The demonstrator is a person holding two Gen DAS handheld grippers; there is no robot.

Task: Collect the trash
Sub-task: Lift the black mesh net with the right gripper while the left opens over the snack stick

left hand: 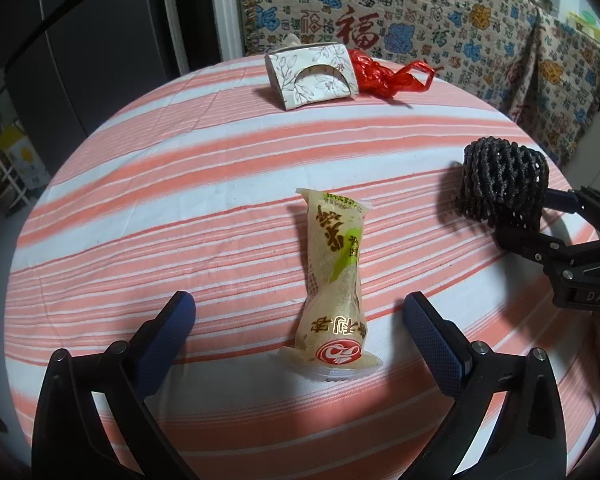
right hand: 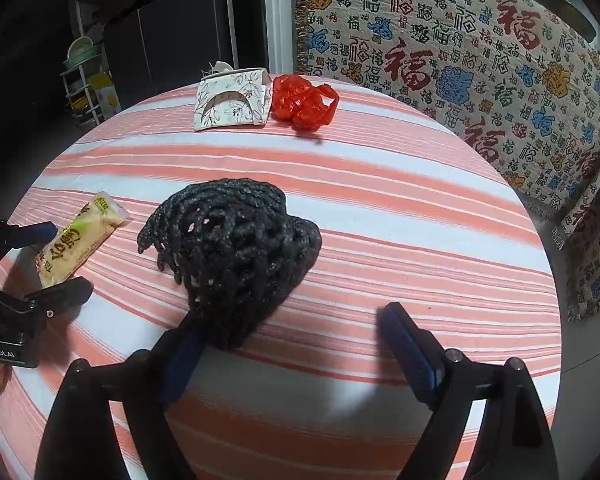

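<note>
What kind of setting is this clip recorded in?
Probably a home dining or kitchen area: a round table under a striped cloth, a tall dark fridge behind it, and a patterned throw draped over furniture beside it.

Black claw (left hand: 300, 332), blue textured pads (left hand: 434, 334)

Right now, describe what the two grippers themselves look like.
Left gripper: black angular frame with silver bolts, two long fingers faced with dark blue textured pads. Right gripper matches: black frame, blue pads. White lettering marks each black body. No cables or sleeves show.
</note>
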